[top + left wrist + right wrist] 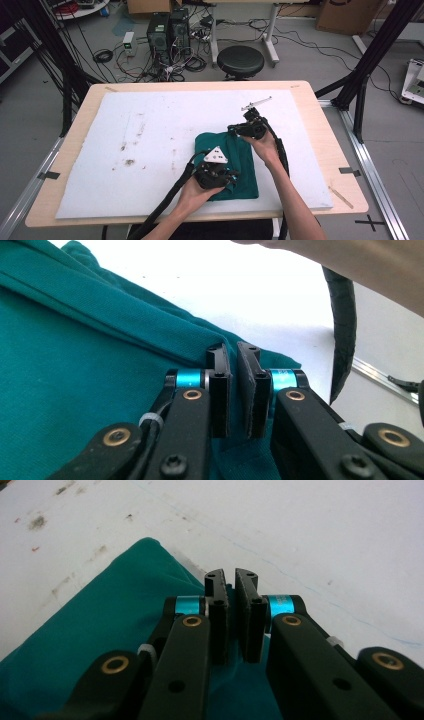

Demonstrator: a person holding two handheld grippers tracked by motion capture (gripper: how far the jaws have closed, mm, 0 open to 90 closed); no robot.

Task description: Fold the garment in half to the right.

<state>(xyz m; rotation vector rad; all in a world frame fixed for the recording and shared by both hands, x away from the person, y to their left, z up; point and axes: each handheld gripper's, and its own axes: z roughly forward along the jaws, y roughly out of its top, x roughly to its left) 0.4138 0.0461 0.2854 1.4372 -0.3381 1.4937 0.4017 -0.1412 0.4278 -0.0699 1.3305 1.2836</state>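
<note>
Directly under shut fingers, green cloth.

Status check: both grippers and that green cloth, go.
Left gripper shut on green cloth, near edge. Right gripper shut on its far edge. Nothing in the way.

Wooden table, stained white board, folded teal cloth

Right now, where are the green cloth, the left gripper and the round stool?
green cloth [248, 172]: high view, on the bare fold between the two hands.
left gripper [233, 385]: left gripper view, midway between its two black jaws.
round stool [240, 60]: high view, on the middle of the black seat.
</note>
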